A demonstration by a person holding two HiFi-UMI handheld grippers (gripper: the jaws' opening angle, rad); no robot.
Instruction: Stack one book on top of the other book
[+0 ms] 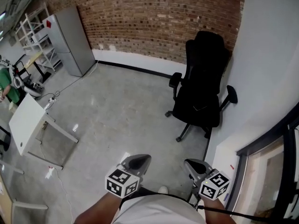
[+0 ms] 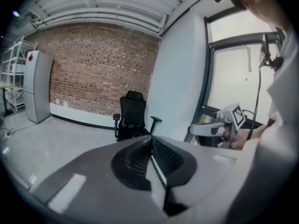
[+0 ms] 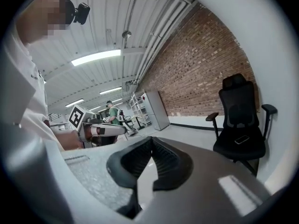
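Observation:
No book shows in any view. In the head view my left gripper and my right gripper are held side by side low in the picture, over the concrete floor. Both are shut, with nothing between the jaws. The left gripper view looks along its closed jaws toward a black chair, and the right gripper shows at its right. The right gripper view shows its own closed jaws, with the left gripper off to the left.
A black office chair stands by the white wall at the right, with a small flat dark thing on its seat. A white table is at the left. A grey cabinet and shelves stand by the brick wall. A person in green is at the far left.

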